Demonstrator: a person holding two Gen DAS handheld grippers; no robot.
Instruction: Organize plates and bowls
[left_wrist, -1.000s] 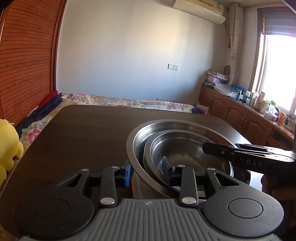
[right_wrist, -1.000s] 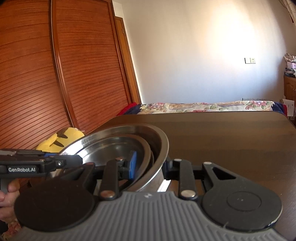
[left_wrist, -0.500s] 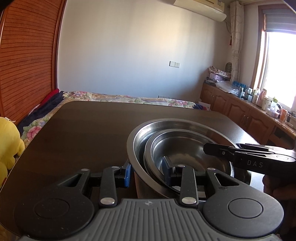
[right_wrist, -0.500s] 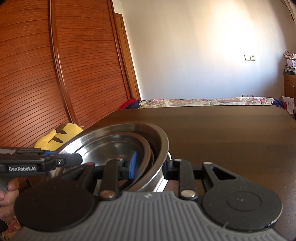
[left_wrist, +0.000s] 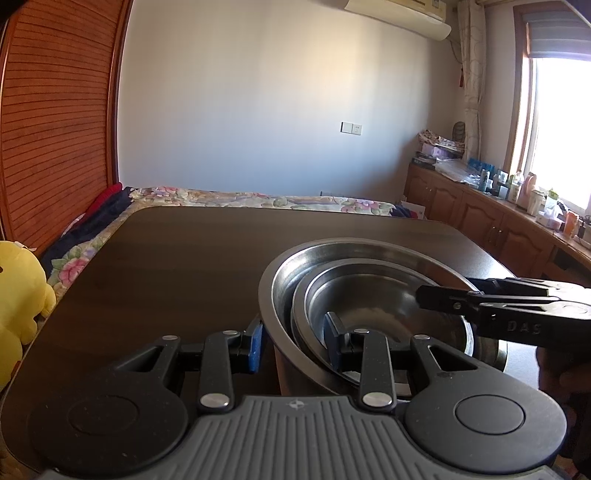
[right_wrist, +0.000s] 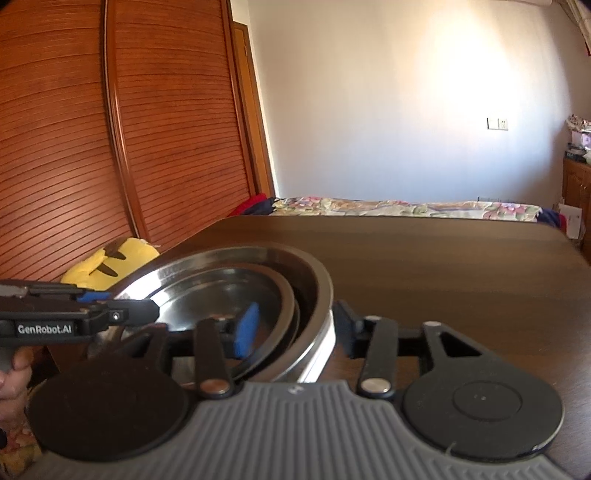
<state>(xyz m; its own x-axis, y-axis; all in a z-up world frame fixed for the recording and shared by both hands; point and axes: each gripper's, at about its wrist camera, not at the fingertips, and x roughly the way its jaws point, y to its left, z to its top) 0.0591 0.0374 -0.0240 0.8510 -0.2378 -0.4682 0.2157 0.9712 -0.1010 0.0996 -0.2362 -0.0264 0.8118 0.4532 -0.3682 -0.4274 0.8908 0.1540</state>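
A stack of nested steel bowls rests on the dark wooden table, with a shallower bowl inside the large one. My left gripper straddles the near-left rim and is shut on it, the blue pad outside the wall and the other finger inside. My right gripper straddles the opposite rim of the same stack. Its jaws are opening: the blue pad stands off the inner bowls, with the rim still between the fingers. Each gripper shows in the other's view: the right one and the left one.
A yellow plush toy sits past the table's left edge. A floral bed lies beyond the far edge. A slatted wooden wardrobe stands on the left, and low cabinets with bottles run under the window on the right. A hand holds the left gripper.
The right gripper's fingers have spread apart off the bowls' rim. The left gripper and the bowl stack stay where they were.
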